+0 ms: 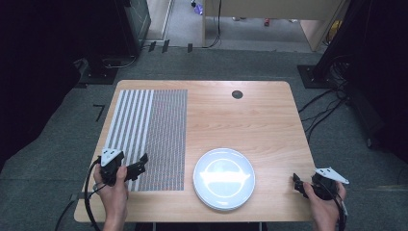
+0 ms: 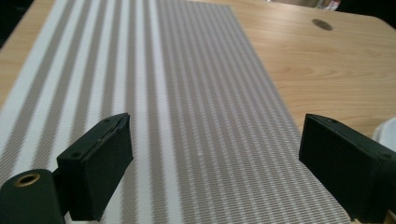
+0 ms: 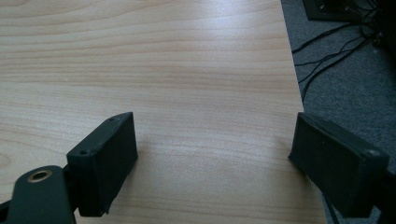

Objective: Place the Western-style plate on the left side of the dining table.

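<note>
So the white plate (image 1: 224, 178) is sitting near the front edge of the desk (image 1: 250, 120), roughly in the middle, and it's looking like a small stack of plates rather than one, though that's hard to call for sure. Just to its left the striped grey and white placemat (image 1: 146, 137) is lying flat, running from the front up toward the far edge. A small dark round hole (image 1: 236, 94) is sitting in the desk's far side.

The left hand-held gripper (image 1: 140, 166) is hovering over the front left corner of the placemat, jaws spread wide with nothing between them; in the left gripper view (image 2: 212, 172) they're framing the weave, and a sliver of the plate's rim (image 2: 385, 133) is peeking in at the right edge. The right hand-held gripper (image 1: 298, 184) is hanging over the front right corner of the desk, well apart from the plate, jaws also wide open and gripping nothing (image 3: 212, 170), with bare wood under them.

Cables (image 1: 322, 110) are trailing across the grey carpet to the right.
</note>
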